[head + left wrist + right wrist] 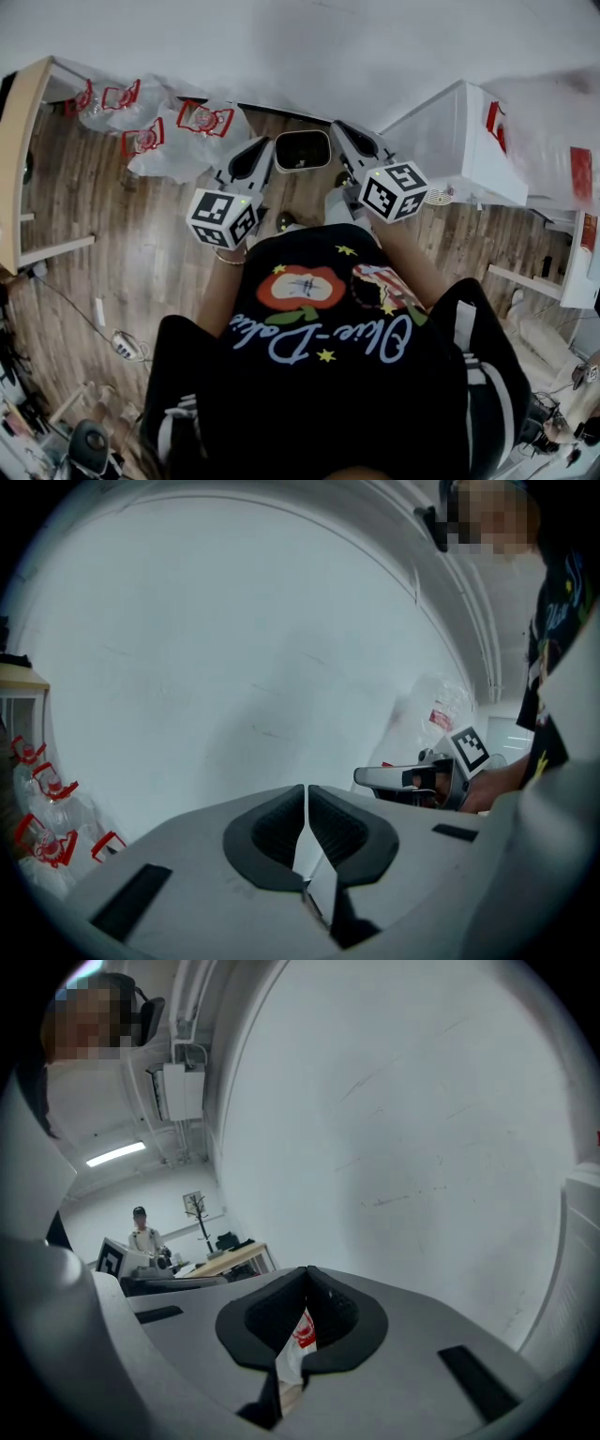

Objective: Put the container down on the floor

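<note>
Head view: my left gripper [271,150] and right gripper [335,139] are raised in front of the person's chest, tips turned toward each other. The container [302,150], seen from above as a dark-rimmed rounded rectangle, sits between the two sets of fingers and touches both, held up over the wooden floor [141,253]. Clear packs with red labels [141,136] lie on the floor out beyond the left fingers. A white cabinet [459,141] stands beyond the right fingers.

Left gripper view: the fingers are nearly together, pinching a thin pale edge of the container [306,857]. The right gripper shows off to the fingers' right, against a white wall [234,649].

Right gripper view: the fingers are closed tight on a thin clear edge of the container with red print [300,1340]. Far to their left, a distant person [141,1232] stands near a table [234,1258].
</note>
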